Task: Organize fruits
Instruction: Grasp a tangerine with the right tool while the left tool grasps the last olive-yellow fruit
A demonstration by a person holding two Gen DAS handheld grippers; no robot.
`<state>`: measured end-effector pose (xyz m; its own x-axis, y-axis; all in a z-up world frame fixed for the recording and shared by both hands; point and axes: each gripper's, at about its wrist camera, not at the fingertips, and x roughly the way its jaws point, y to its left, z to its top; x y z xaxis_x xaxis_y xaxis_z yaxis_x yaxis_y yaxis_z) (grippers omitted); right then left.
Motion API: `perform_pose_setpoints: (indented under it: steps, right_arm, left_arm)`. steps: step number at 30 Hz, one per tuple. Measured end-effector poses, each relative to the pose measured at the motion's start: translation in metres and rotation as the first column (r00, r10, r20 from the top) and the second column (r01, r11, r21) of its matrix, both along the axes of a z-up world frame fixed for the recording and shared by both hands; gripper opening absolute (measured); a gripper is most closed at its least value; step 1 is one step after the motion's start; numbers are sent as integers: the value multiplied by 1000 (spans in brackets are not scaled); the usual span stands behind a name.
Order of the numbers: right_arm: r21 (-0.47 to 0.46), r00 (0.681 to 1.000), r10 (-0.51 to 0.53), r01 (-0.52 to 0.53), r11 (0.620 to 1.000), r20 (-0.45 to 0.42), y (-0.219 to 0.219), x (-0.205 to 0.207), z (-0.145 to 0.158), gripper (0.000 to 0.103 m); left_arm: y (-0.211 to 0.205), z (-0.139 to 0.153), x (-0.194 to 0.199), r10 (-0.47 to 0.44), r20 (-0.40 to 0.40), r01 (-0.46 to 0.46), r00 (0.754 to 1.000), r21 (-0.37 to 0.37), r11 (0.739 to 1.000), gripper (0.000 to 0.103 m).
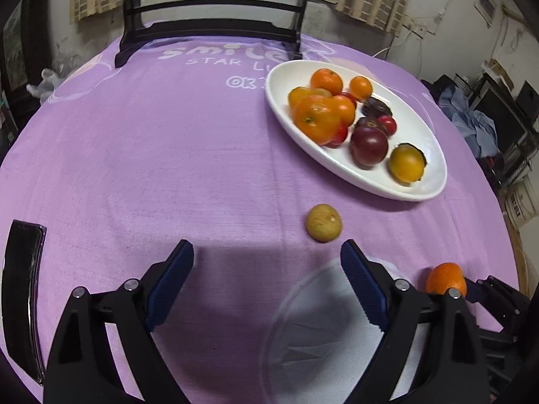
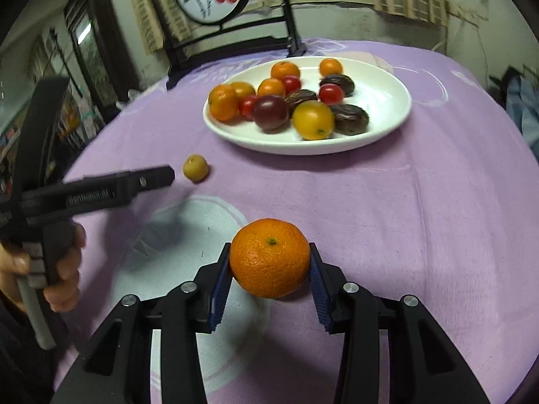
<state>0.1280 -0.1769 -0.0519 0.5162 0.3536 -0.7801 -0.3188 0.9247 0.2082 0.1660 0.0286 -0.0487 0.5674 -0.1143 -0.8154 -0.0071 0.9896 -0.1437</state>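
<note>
Right gripper (image 2: pixel 270 271) clamping mandarin (image 2: pixel 270 257), seemingly just above cloth. Keeping squeeze gentle, lifting clear, carrying to white plate (image 2: pixel 387 124). Left gripper (image 1: pixel 266 252) gaping wide, empty, nearing small yellow fruit (image 1: pixel 324 223).

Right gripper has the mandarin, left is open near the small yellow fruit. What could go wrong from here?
1. The mandarin sits at the tips of the right gripper, so it might slip out during the carry.
2. The white plate is already crowded; dropping the mandarin in may knock a cherry tomato over the rim.
3. The small yellow fruit lies loose ahead of the open left gripper; a finger could nudge it rolling across the purple cloth.
</note>
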Motion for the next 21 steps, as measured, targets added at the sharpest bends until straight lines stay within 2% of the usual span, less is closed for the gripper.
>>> perform_pose_setpoints:
  steps: [4, 6, 7, 9, 14, 16, 18, 21]
  right_arm:
    - [-23, 999, -6, 7, 1000, 48, -2, -3, 8, 44]
    - [-21, 999, -18, 18, 1000, 42, -6, -2, 7, 44]
    - [-21, 999, -23, 24, 1000, 39, -8, -2, 7, 44]
    - [-12, 999, -35, 36, 999, 37, -12, -2, 8, 44]
    - [8, 998, -50, 49, 999, 28, -20, -2, 8, 44]
    - [6, 999, -42, 42, 999, 34, -19, -3, 9, 44]
    - [-3, 998, -39, 39, 999, 43, -17, -4, 10, 44]
    - [1, 998, -41, 41, 999, 43, -18, -4, 10, 44]
  left_arm:
    - [-13, -2, 2, -8, -12, 8, 1000, 12, 1000, 87]
    - [-20, -5, 4, -10, -17, 11, 1000, 39, 999, 86]
    - [-24, -7, 5, -17, -16, 18, 1000, 58, 998, 83]
    - [-36, -13, 10, -50, -27, 53, 998, 99, 994, 65]
    - [-51, -16, 23, -66, -24, 68, 998, 146, 987, 56]
    - [-54, -15, 28, -71, -19, 73, 997, 143, 987, 50]
    - [-58, -14, 30, -96, -20, 98, 995, 144, 985, 37]
    - [-63, -13, 27, -109, -17, 110, 994, 163, 980, 33]
